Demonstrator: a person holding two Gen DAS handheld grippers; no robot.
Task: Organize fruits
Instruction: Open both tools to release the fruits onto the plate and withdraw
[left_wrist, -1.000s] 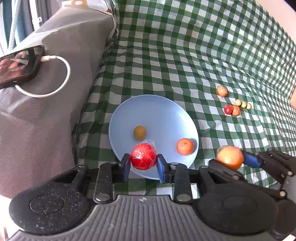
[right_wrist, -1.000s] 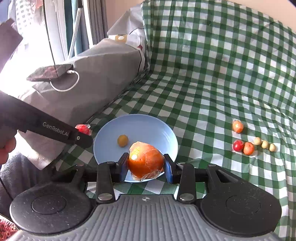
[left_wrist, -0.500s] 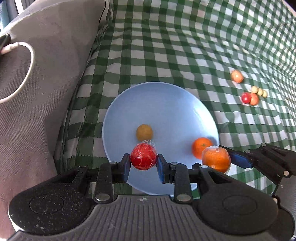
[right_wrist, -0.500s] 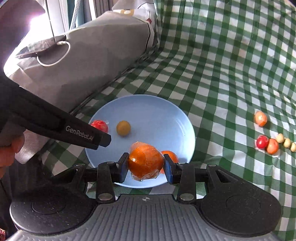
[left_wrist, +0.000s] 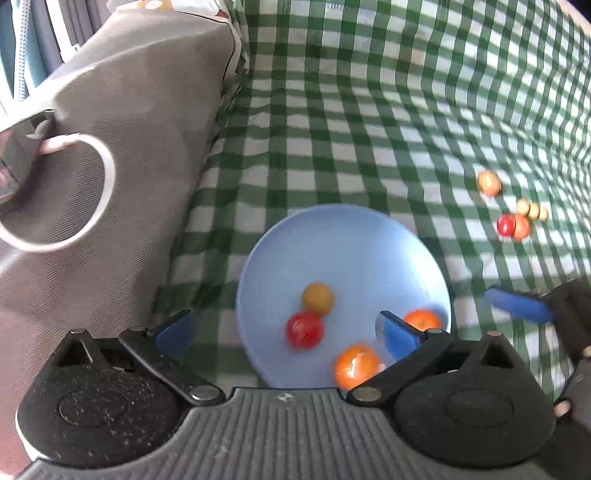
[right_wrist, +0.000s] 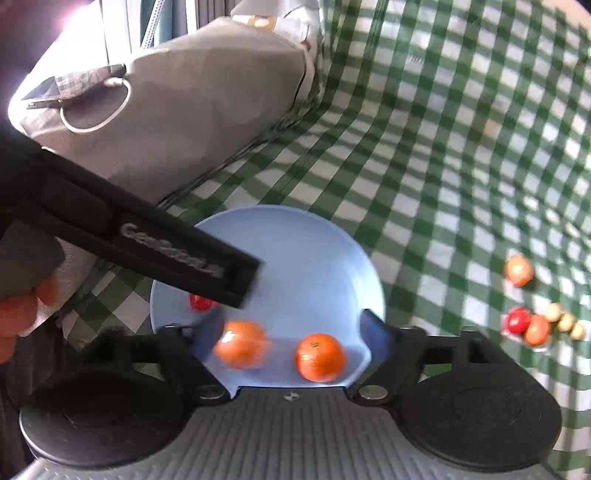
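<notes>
— Tongs?
— Left tongs (left_wrist: 284, 332) and right tongs (right_wrist: 291, 336) both spread wide, gripping nothing.
— Fruit?
— Four pieces lie loose in the plate (left_wrist: 354, 251) at lower centre: red (left_wrist: 304, 329), yellow (left_wrist: 317, 298), two oranges (right_wrist: 320, 357). More fruit (left_wrist: 513, 225) sits far right on the cloth (left_wrist: 369, 110).

One round light-blue plate (left_wrist: 343, 236) carries four fruits: two orange tangerines (left_wrist: 356, 365) (left_wrist: 422, 319), one red round fruit (left_wrist: 304, 329) and one small yellow-brown round fruit (left_wrist: 317, 298). To the right of the plate on the green-checked cloth (left_wrist: 369, 110) lie six more: two orange (left_wrist: 488, 182) (left_wrist: 522, 226), one red (left_wrist: 505, 224), three small beige (left_wrist: 533, 209).
</notes>
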